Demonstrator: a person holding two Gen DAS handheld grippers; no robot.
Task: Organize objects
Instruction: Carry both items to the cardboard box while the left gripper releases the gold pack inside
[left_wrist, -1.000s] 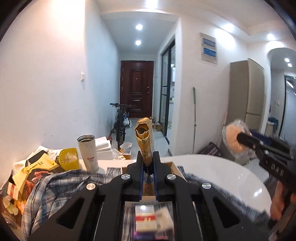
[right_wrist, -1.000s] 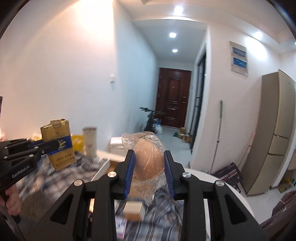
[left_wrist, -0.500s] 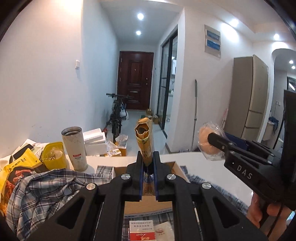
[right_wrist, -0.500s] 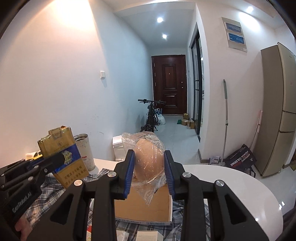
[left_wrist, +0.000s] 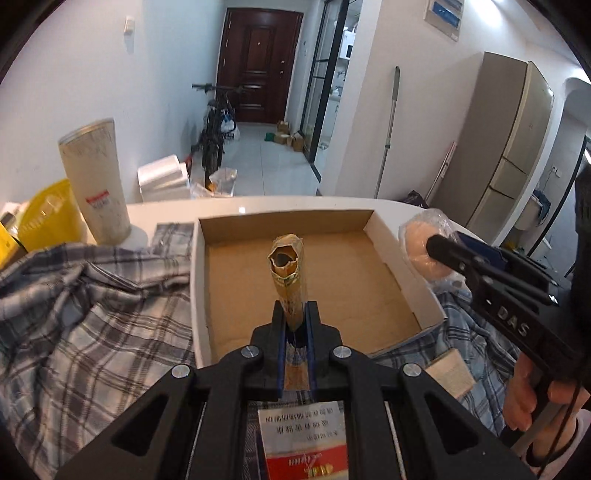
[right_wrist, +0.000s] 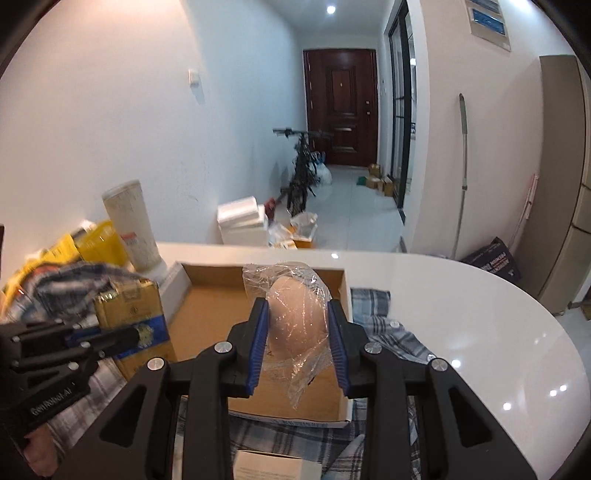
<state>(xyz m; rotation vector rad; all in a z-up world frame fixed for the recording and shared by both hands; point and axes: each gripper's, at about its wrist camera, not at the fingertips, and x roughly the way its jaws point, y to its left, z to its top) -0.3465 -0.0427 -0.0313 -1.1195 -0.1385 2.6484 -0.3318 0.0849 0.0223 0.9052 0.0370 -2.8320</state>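
Holding two things over the shallow cardboard box (left_wrist: 314, 280), I have both hand-held grippers clenched on their loads. My left hand-held gripper (left_wrist: 294, 325) grasps a gold cigarette pack (left_wrist: 287, 273) by its lower end, the torn-open top pointing away from me and hanging above the box's bare floor. My right hand-held gripper (right_wrist: 297, 332) pinches a pale bun in clear plastic wrap (right_wrist: 295, 317) across its middle, also above the box, nearer its right wall.

I judge the pack light and fairly stiff, though its opened top looks crushable, so the grip low on the firm body seems the right place. The bun looks soft and squashy, and the loose film may slip; holding it at the widest part with gentle pressure should keep it from denting.

The box sits on a plaid shirt (left_wrist: 92, 314) spread over the white table (right_wrist: 480, 314), with a tall tumbler (left_wrist: 96, 181) just beyond its left corner.
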